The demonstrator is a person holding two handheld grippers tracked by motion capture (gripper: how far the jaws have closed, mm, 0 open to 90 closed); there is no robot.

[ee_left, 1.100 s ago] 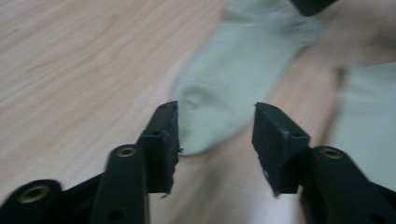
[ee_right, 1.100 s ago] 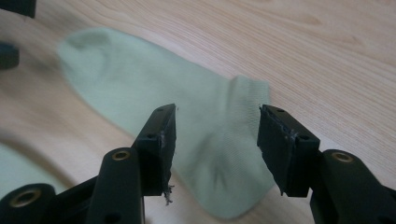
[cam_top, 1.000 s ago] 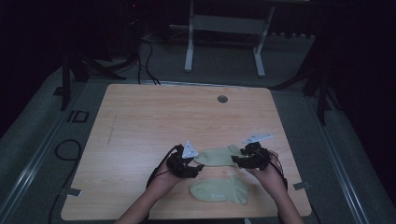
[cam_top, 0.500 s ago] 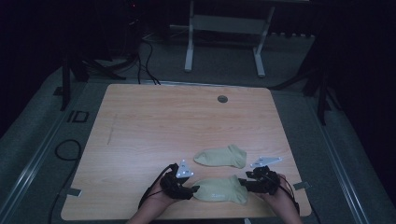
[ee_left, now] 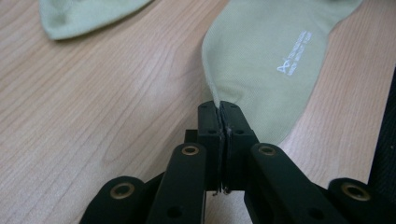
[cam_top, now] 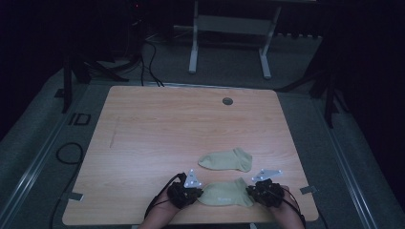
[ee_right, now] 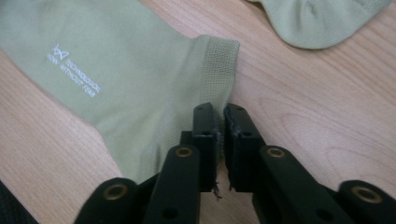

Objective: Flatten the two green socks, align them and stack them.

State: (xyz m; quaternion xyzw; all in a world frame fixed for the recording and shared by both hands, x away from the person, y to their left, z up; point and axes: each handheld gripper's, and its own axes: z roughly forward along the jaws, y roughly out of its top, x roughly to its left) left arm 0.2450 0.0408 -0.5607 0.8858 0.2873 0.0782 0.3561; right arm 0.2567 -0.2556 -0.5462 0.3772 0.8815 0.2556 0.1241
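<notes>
Two pale green socks lie on the wooden table [cam_top: 157, 129]. The near sock [cam_top: 225, 193] [ee_left: 266, 60] [ee_right: 116, 70], with white print on it, lies flat by the front edge between my grippers. My left gripper [cam_top: 197, 193] [ee_left: 220, 108] has just closed its jaws and is shut on the sock's left end. My right gripper [cam_top: 251, 192] [ee_right: 219, 112] has also just closed and pinches the ribbed cuff at the right end. The far sock [cam_top: 225, 160] [ee_left: 84, 14] [ee_right: 322, 18] lies flat just beyond, untouched.
A round cable hole [cam_top: 227, 101] sits near the table's far edge. My hands are close to the front edge. A white metal stand [cam_top: 229, 28] and cables [cam_top: 148, 57] are on the floor behind the table.
Both hands came back from the far sock's ends toward the front edge and down to the near sock. Both pairs of jaws went from open to shut on its ends.
</notes>
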